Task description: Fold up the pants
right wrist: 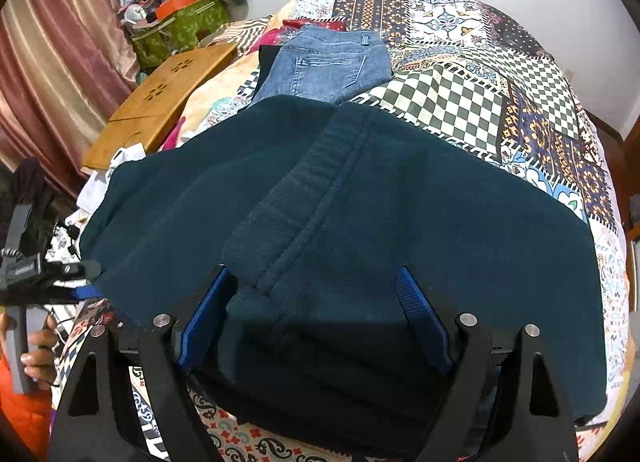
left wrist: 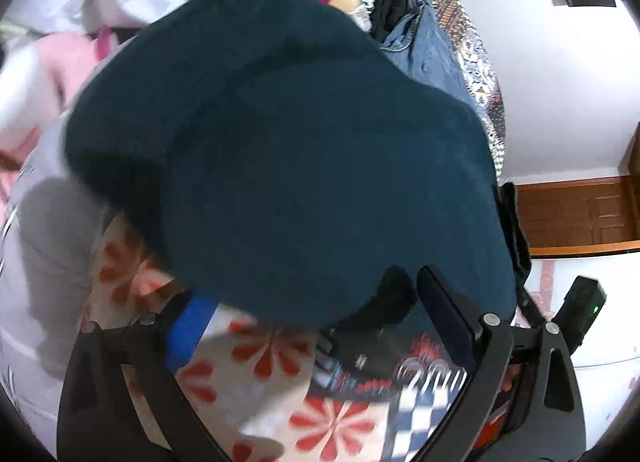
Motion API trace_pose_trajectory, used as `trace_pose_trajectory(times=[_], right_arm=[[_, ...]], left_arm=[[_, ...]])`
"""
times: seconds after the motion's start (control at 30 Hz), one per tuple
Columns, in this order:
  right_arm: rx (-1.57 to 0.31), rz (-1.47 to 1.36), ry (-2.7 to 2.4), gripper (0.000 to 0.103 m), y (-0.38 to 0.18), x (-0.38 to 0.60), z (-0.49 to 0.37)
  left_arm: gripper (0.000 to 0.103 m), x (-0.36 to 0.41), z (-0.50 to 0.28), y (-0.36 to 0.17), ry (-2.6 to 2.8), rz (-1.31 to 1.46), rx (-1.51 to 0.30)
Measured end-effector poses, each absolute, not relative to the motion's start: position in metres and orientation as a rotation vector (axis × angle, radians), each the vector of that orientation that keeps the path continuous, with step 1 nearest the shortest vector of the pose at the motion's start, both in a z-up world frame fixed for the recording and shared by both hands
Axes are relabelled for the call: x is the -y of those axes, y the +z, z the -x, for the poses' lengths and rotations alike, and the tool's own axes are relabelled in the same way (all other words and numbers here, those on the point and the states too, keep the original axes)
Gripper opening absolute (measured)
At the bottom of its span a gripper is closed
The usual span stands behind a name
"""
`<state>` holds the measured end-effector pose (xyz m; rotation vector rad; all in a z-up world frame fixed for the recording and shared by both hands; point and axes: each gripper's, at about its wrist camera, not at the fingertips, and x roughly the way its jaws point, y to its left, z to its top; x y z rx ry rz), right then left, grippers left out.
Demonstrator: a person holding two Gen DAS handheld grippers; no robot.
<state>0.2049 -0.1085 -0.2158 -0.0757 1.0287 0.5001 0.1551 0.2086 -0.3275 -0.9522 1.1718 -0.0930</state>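
Note:
Dark teal fleece pants lie folded on the bed, their ribbed waistband on top and running toward me. My right gripper is open, and the thick folded end of the pants fills the space between its blue pads. In the left wrist view the same pants fill the middle, blurred. My left gripper is open at their near edge, with the cloth's rim lying between its wide-spread fingers. That gripper also shows at the far left of the right wrist view, held by a hand.
Folded blue jeans lie beyond the pants on the patchwork bedspread. At the left sit a wooden lap tray and a green bag heaped with clutter, next to a curtain. A wooden door stands right.

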Motion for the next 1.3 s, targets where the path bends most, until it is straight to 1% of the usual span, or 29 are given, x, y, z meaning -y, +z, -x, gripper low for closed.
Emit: trace_pose_trajectory(times=[0.03, 0.07, 0.13, 0.17, 0.2, 0.23, 0.3, 0.37, 0.43, 0.53, 0.7, 0.83, 0.97, 1.07, 1.17, 1.3], right_arm=[[-1.029, 0.077, 0.501, 0.083, -0.216, 0.108, -0.205], [-1.030, 0.077, 0.502, 0.084, -0.216, 0.108, -0.206], [-1.032, 0.080, 0.504, 0.084, -0.216, 0.106, -0.206], [-1.032, 0.080, 0.504, 0.084, -0.216, 0.106, -0.206], [-1.032, 0.082, 0.505, 0.084, -0.216, 0.106, -0.206], [-1.033, 0.081, 0.506, 0.084, -0.216, 0.106, -0.206], [-1.034, 0.078, 0.511, 0.083, -0.215, 0.106, -0.205], [-1.045, 0.085, 0.509, 0.083, -0.213, 0.106, -0.206], [-1.062, 0.075, 0.524, 0.083, -0.206, 0.109, -0.207], [-1.029, 0.017, 0.544, 0.083, -0.188, 0.124, -0.207], [-0.942, -0.032, 0.483, 0.083, -0.159, 0.162, -0.204], [-0.895, -0.009, 0.396, 0.083, -0.154, 0.190, -0.196], [-0.904, -0.016, 0.353, 0.083, -0.163, 0.219, -0.189], [-0.920, -0.021, 0.324, 0.083, -0.174, 0.241, -0.182], [-0.921, -0.030, 0.298, 0.083, -0.183, 0.263, -0.174], [-0.945, -0.065, 0.280, 0.083, -0.193, 0.292, -0.165]], left_arm=[[0.087, -0.208, -0.162, -0.329, -0.083, 0.937, -1.170], [0.079, -0.208, -0.168, -0.330, -0.041, 0.902, -1.176], [0.052, -0.213, -0.178, -0.328, 0.013, 0.852, -1.176], [0.046, -0.215, -0.181, -0.325, 0.048, 0.839, -1.162], [0.036, -0.217, -0.183, -0.324, 0.066, 0.834, -1.151], [0.030, -0.219, -0.184, -0.319, 0.088, 0.820, -1.129], [0.025, -0.220, -0.183, -0.309, 0.123, 0.775, -1.089], [0.023, -0.216, -0.183, -0.297, 0.148, 0.697, -1.070], [0.022, -0.207, -0.182, -0.274, 0.185, 0.574, -1.017], [0.021, -0.197, -0.179, -0.236, 0.226, 0.434, -0.936], [0.020, -0.189, -0.183, -0.171, 0.242, 0.332, -0.807], [0.020, -0.164, -0.193, -0.120, 0.200, 0.258, -0.698], [0.019, -0.115, -0.213, -0.073, 0.128, 0.173, -0.605], [0.019, -0.073, -0.221, -0.048, 0.068, 0.127, -0.566], [0.019, -0.028, -0.238, -0.030, -0.015, 0.095, -0.552], [0.019, 0.035, -0.263, -0.026, -0.121, 0.048, -0.563]])
